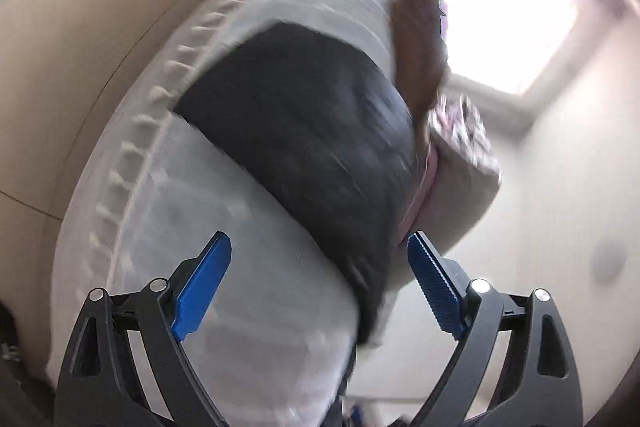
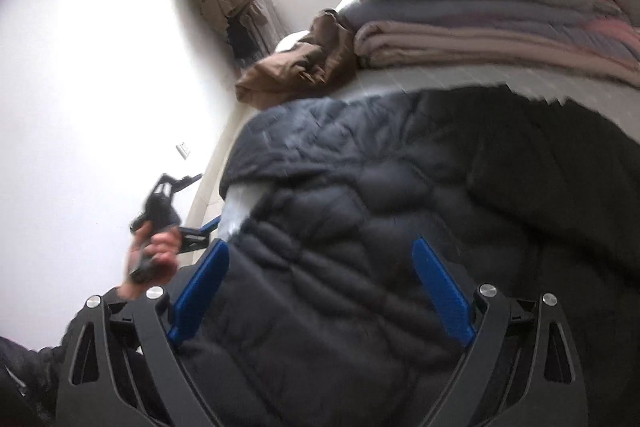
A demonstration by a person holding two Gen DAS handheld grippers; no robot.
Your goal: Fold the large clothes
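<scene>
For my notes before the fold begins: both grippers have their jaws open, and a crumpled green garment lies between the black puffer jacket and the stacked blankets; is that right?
One detail is off: the crumpled garment is brown, not green, as the right wrist view shows. It does lie between the black puffer jacket and the stacked blankets, and the left gripper and right gripper both have their jaws open.

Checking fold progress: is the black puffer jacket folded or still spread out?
Cannot tell: the black puffer jacket lies on the mattress, with neither open gripper holding it.
</scene>
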